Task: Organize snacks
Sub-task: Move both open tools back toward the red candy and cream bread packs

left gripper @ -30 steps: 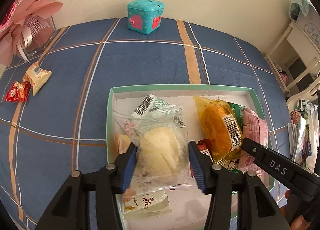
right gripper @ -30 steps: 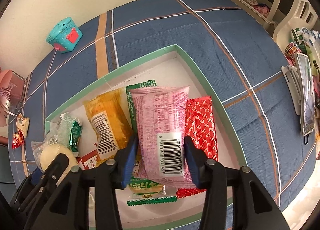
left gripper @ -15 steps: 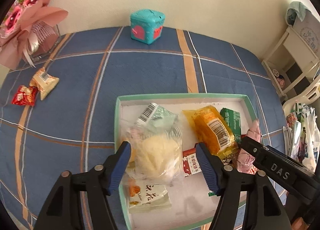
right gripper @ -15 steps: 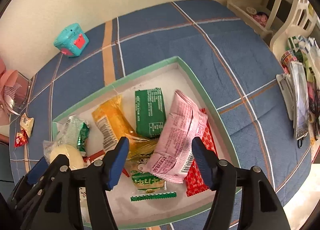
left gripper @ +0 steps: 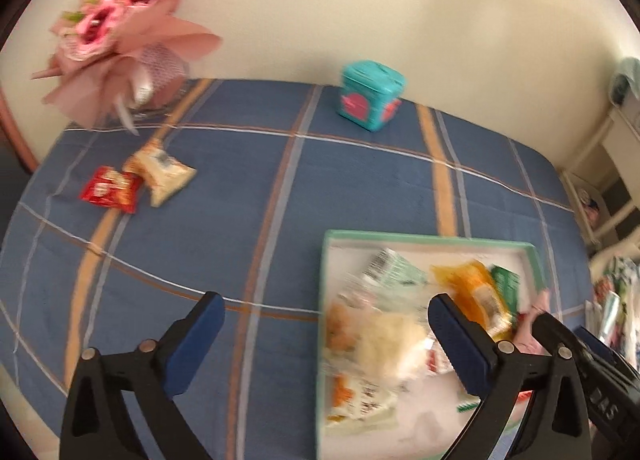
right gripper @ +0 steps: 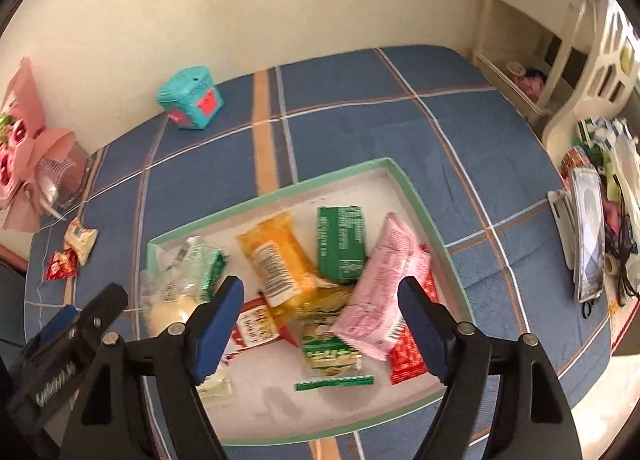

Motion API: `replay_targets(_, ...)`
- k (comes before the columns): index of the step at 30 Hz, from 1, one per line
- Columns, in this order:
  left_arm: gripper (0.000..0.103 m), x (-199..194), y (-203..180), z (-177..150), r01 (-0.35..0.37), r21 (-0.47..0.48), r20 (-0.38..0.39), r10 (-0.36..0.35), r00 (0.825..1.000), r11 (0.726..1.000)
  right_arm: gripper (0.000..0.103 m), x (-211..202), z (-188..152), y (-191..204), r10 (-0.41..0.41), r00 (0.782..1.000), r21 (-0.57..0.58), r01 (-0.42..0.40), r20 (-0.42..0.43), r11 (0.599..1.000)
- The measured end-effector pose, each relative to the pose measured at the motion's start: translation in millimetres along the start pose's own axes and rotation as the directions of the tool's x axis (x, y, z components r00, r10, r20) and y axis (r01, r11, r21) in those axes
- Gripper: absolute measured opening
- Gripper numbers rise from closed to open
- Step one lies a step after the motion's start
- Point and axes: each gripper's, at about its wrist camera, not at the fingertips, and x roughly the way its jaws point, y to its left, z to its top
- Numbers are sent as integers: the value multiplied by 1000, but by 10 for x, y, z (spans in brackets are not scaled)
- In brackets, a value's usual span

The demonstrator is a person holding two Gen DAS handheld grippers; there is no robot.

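A shallow green-rimmed white box [right gripper: 420, 204] sits on the blue plaid cloth and holds several snack packs: a pink pack [right gripper: 384, 292], an orange pack [right gripper: 280, 256], a green pack [right gripper: 340, 244] and a clear bag with a pale bun [left gripper: 388, 340]. Two packs lie loose on the cloth at the far left, a red one [left gripper: 108, 190] and a cream one [left gripper: 162, 174]. My left gripper [left gripper: 326, 344] is open and empty, above the box's left edge. My right gripper [right gripper: 322, 330] is open and empty above the box.
A teal toy box [left gripper: 370, 100] stands at the back by the wall. A pink bouquet [left gripper: 120, 44] stands at the back left. A phone [right gripper: 588, 244] and clutter lie at the table's right edge, with white furniture [right gripper: 560, 72] beyond.
Both grippers opened and let go of their packs, the bun bag and the pink pack, which now lie in the box. Both pulled back and up; the left one swung left.
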Motion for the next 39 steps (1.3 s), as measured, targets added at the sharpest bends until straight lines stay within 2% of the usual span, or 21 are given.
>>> replay_targets(5, 103, -3, 229, 58, -93, -29, 25, 93, 995, 995, 80, -24, -69, 298, 30, 1000, -82, -29, 1, 996)
replay_targets(7, 103, -1, 309, 73, -113, -49, 31, 115, 993, 992, 88, -24, -109, 402, 54, 999, -109, -54, -1, 993)
replay_targets(8, 103, 0, 340, 75, -114, -57, 34, 116, 993, 992, 97, -20, -125, 454, 64, 998, -122, -63, 0, 991)
replay_targets(9, 103, -2, 376, 79, -114, -66, 37, 116, 993, 991, 98, -22, -139, 493, 70, 998, -132, -69, 4, 989)
replay_targets(14, 103, -1, 423, 82, -112, -63, 44, 115, 992, 992, 99, -10, -189, 638, 86, 996, -169, -83, 9, 982)
replay_targets(21, 103, -62, 460, 114, -196, -35, 85, 199, 976, 980, 99, -23, -188, 714, 116, 993, -161, -109, 34, 981)
replay_targets(28, 103, -36, 635, 128, -165, -79, 78, 171, 982, 983, 99, 20, -189, 807, 135, 990, -161, -128, 30, 979)
replay_targets(32, 103, -33, 727, 138, -206, -65, 93, 211, 973, 976, 99, 70, -209, 883, 132, 991, -168, -126, 21, 978)
replay_targets(39, 103, 59, 1104, 124, -255, -107, 26, 259, 966, 961, 99, 134, -247, 1059, 133, 991, -186, -130, 3, 974)
